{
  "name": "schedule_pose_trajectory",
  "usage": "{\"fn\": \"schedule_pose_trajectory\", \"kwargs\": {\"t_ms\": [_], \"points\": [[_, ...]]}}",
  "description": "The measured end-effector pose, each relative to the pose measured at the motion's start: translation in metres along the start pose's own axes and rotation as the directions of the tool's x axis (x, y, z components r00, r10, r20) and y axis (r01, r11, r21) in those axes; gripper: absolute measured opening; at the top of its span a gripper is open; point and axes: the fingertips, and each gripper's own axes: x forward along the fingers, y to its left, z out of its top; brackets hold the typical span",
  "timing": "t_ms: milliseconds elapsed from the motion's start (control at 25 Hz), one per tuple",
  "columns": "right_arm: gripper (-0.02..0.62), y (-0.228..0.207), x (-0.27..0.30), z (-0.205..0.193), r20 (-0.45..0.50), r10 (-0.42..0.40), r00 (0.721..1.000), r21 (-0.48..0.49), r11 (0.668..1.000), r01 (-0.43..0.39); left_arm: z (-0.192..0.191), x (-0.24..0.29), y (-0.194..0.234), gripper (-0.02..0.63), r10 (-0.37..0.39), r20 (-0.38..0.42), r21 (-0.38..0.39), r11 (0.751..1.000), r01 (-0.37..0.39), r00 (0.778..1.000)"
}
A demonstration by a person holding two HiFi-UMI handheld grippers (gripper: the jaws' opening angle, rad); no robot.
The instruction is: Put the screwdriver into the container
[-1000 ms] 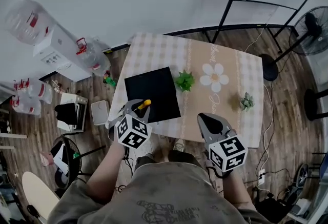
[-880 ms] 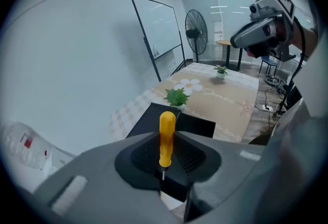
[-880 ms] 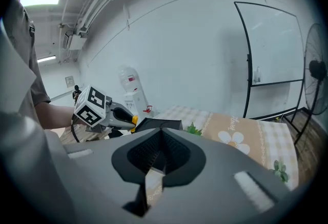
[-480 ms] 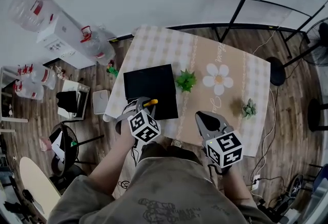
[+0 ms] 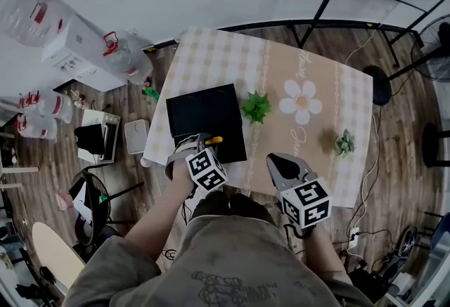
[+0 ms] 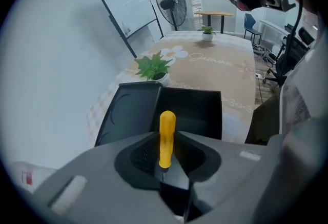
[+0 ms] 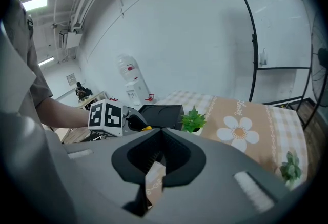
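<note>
Checked table (image 5: 316, 137) | left gripper (image 5: 200, 144) clamped on screwdriver (image 5: 213, 139), has edged over container (image 5: 204, 112) near rim | release looks imminent | right gripper (image 5: 281, 166) closed, empty.

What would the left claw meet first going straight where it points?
Likely the black container, open just ahead of the left claw; its held screwdriver would arrive first. Depth unclear.

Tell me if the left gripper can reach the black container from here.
Probably yes. The left gripper, shut on the screwdriver, is at the near edge of the black container with nothing between; the green plant stands off to one side.
</note>
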Motion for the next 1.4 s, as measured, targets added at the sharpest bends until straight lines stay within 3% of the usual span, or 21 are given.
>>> {"fn": "schedule_pose_trajectory", "kwargs": {"t_ms": [560, 960, 1120, 1280, 1400], "points": [[0.028, -0.001, 0.027, -0.018, -0.063, -0.048, 0.997, 0.112, 0.992, 0.054, 0.001, 0.052, -0.019, 0.087, -0.129, -0.017, 0.124, 0.984, 0.13, 0.991], [0.028, 0.007, 0.04, -0.016, -0.078, -0.037, 0.996, 0.136, 0.99, 0.047, -0.002, 0.056, -0.023, 0.089, -0.165, 0.021, 0.086, 0.983, 0.163, 0.986], [0.028, 0.01, 0.039, -0.007, -0.057, -0.036, 0.998, 0.135, 0.99, 0.043, -0.006, 0.046, -0.02, 0.138, -0.169, 0.036, 0.057, 0.984, 0.167, 0.985], [0.028, 0.012, 0.029, 0.017, 0.008, -0.054, 0.999, 0.11, 0.993, 0.053, -0.006, 0.021, -0.01, 0.138, -0.162, 0.097, 0.007, 0.987, 0.162, 0.982], [0.028, 0.016, 0.02, 0.039, 0.065, -0.062, 0.996, 0.089, 0.995, 0.056, -0.008, -0.001, 0.006, 0.133, -0.143, 0.156, -0.077, 0.985, 0.157, 0.977]]}}
